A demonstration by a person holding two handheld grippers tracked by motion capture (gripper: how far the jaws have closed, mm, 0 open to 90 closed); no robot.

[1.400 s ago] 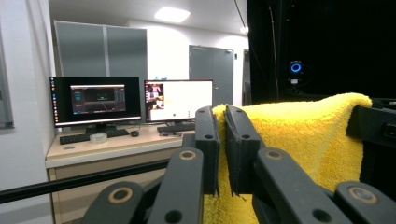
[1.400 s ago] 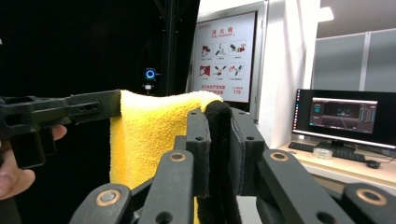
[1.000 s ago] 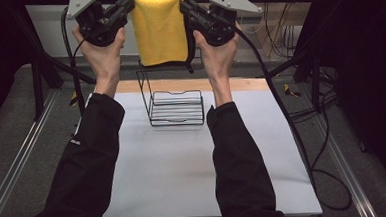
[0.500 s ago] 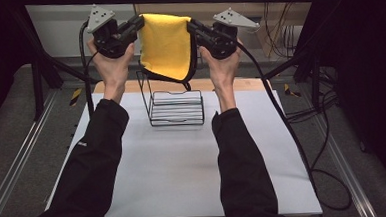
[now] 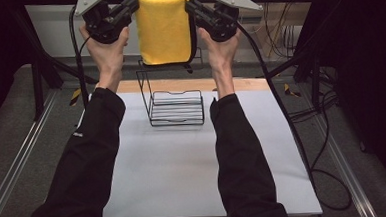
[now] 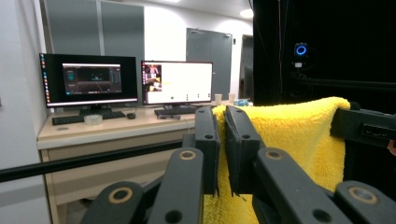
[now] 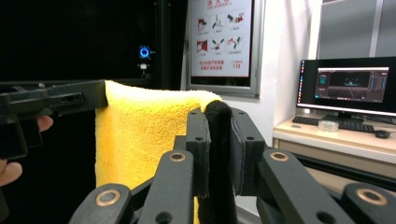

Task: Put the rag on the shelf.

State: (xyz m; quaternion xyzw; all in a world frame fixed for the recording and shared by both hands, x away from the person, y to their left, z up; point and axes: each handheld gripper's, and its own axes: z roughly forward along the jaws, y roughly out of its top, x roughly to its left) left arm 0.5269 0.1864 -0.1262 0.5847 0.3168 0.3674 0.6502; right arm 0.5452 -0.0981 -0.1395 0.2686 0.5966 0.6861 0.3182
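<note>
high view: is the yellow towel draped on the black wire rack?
No: the yellow terry towel hangs in the air between the left gripper and right gripper, above the black wire rack.

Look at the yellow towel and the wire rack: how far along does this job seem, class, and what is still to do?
Done: the yellow towel is off the table, stretched out flat and hanging free. In hand: the left gripper and right gripper each pinch a top corner, holding it high above the wire rack. Left, probably: lowering the towel and draping it over the rack, which stands bare on the white table.
</note>
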